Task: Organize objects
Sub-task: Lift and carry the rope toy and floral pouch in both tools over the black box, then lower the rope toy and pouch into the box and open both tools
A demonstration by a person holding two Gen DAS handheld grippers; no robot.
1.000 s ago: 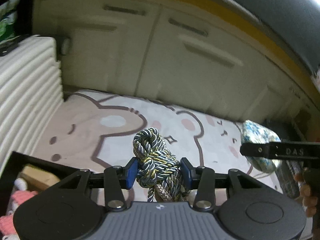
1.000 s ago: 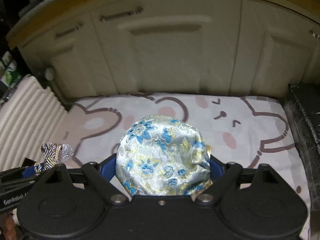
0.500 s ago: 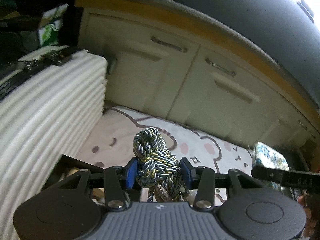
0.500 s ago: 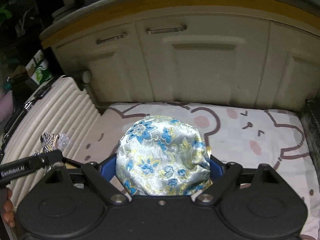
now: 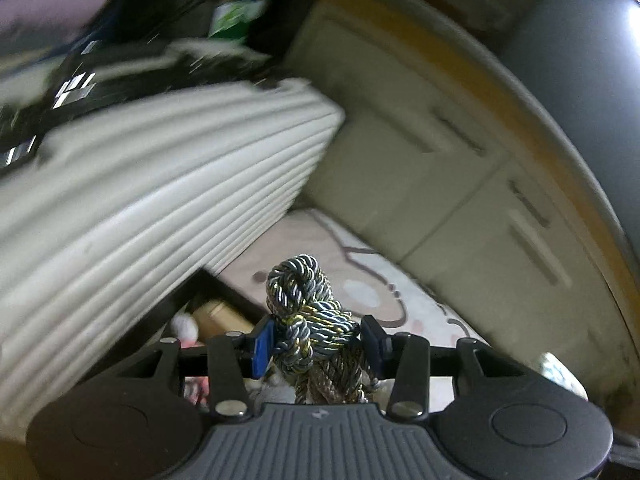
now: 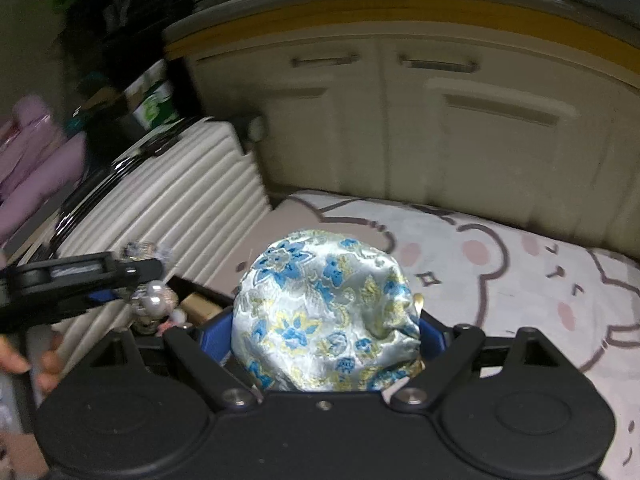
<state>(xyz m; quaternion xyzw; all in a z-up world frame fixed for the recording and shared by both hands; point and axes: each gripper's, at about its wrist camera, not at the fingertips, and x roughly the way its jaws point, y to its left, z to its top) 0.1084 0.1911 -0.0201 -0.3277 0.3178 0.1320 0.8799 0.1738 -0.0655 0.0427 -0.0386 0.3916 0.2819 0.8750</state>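
My left gripper (image 5: pixel 318 346) is shut on a knotted grey-blue and gold cord (image 5: pixel 306 312) and holds it above a black box (image 5: pixel 208 292) that lies beside a white ribbed suitcase (image 5: pixel 152 208). My right gripper (image 6: pixel 326 332) is shut on a silver brocade pouch with blue flowers (image 6: pixel 326 316), held above the bear-print mat (image 6: pixel 520 264). In the right wrist view the left gripper (image 6: pixel 80 280) is at the left with the cord's end (image 6: pixel 142 250) over the same box (image 6: pixel 196 304).
Cream cabinet doors (image 6: pixel 420 132) with a yellow strip stand behind the mat. The suitcase (image 6: pixel 160 200) is on the left. The box holds small items, among them a tan block (image 5: pixel 222 314) and something pink. Dark clutter lies at the upper left.
Both grippers have swung left and risen. The suitcase and the black box now fill more of both views. Both holds are unchanged.
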